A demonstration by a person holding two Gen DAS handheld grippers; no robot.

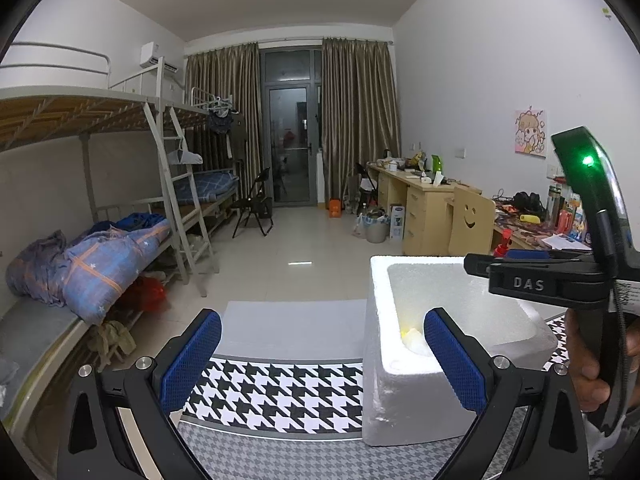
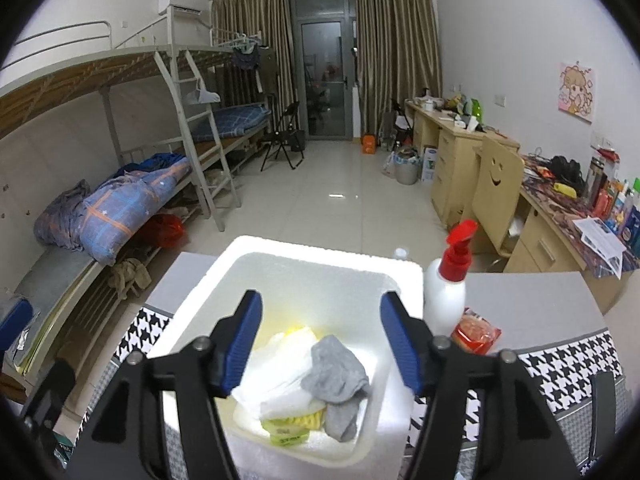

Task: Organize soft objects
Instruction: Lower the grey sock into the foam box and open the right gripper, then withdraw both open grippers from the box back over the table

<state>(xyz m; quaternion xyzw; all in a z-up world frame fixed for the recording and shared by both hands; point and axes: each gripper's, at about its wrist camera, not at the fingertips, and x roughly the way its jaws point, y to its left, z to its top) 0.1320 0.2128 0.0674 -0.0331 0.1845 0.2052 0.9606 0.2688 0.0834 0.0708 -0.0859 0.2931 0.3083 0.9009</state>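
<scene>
A white foam box (image 2: 404, 280) stands on the houndstooth table cloth (image 2: 560, 372). Inside it lie a grey sock (image 2: 336, 372), white cloth (image 2: 284, 364) and a yellow-green packet (image 2: 288, 432). My right gripper (image 2: 320, 344) is open and empty, hovering above the box's contents. In the left wrist view the same foam box (image 1: 380, 380) sits right of centre, with a bit of white and yellow cloth (image 1: 412, 338) showing inside. My left gripper (image 1: 322, 360) is open and empty, its right finger over the box's near rim. The right gripper's body (image 1: 560, 280) shows above the box there.
A white spray bottle with a red trigger (image 2: 446, 292) and a red packet (image 2: 476, 330) stand just right of the box. A bunk bed with blue bedding (image 1: 100, 264) lies to the left, wooden desks and a chair (image 1: 468, 220) to the right.
</scene>
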